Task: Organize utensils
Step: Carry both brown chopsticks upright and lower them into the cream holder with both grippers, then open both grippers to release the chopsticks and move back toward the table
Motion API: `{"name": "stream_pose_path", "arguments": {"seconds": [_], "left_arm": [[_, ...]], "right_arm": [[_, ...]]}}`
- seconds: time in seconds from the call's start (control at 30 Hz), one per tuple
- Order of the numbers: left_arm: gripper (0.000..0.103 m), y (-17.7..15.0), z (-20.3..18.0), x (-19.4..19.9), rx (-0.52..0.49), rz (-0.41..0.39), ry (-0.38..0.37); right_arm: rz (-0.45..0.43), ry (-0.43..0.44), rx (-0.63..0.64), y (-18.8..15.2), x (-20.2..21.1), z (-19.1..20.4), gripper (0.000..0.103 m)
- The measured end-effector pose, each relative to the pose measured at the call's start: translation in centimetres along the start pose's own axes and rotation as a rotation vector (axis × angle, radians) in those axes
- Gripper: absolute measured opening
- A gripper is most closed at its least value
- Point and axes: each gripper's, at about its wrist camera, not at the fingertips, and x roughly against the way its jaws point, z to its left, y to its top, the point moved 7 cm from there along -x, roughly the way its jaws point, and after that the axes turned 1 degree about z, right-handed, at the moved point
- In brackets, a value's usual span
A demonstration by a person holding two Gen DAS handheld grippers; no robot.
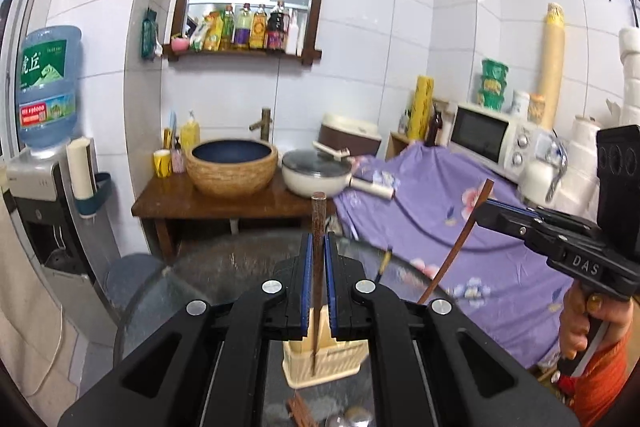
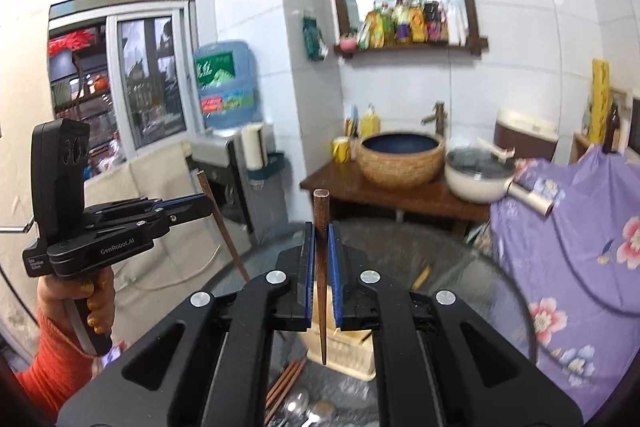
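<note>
A chopstick is held upright in each gripper above the holder.

The left gripper (image 1: pixel 319 259) is clamped on a dark brown wooden chopstick (image 1: pixel 317 227), as is the right gripper (image 2: pixel 320 259) on its tapered twin (image 2: pixel 321 291). The cream slatted plastic utensil holder (image 1: pixel 324 363) lies at six o'clock below both tips (long axes near vertical), neither hand clearly nearer.

Chopstick (image 1: pixel 318 267) in left gripper (image 1: pixel 319 247): dark wood, matt, slightly rough grain. Chopstick (image 2: pixel 321 267) in right gripper (image 2: pixel 320 251): same dark wood, smoother. Gripper bodies: matt black plastic, bright metal screw heads, blue rubbery pads. Holder (image 1: pixel 324 363): cream plastic, ribbed. Round table (image 1: pixel 224 267): glossy glass top. Spoons (image 2: pixel 304 407) at table's near edge: shiny metal.
</note>
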Motion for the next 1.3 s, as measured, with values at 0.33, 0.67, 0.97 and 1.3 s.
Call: {"name": "stream_pose_path", "arguments": {"seconds": [0.33,0.67,0.97,1.3], "left_arm": [[0.006,2.0,0.1,-4.9,0.041,-0.010,0.038],[0.006,-2.4,1.3,-9.5,0.071,0.081,0.044],[0.006,-7.2,2.7,-13.0,0.101,0.185,0.054],[0.006,-9.5,2.9,-14.5,0.110,0.236,0.060]], "right_arm": [[-0.012,-0.088,-0.025,1.5,-4.0,-2.7,0.008],[0.060,-0.122,-0.052,-3.1,-8.8,-4.4,0.008],[0.137,-0.116,-0.109,-7.5,-12.2,-5.4,0.008],[0.166,-0.137,-0.148,-9.3,-13.1,-6.4,0.008]]}}
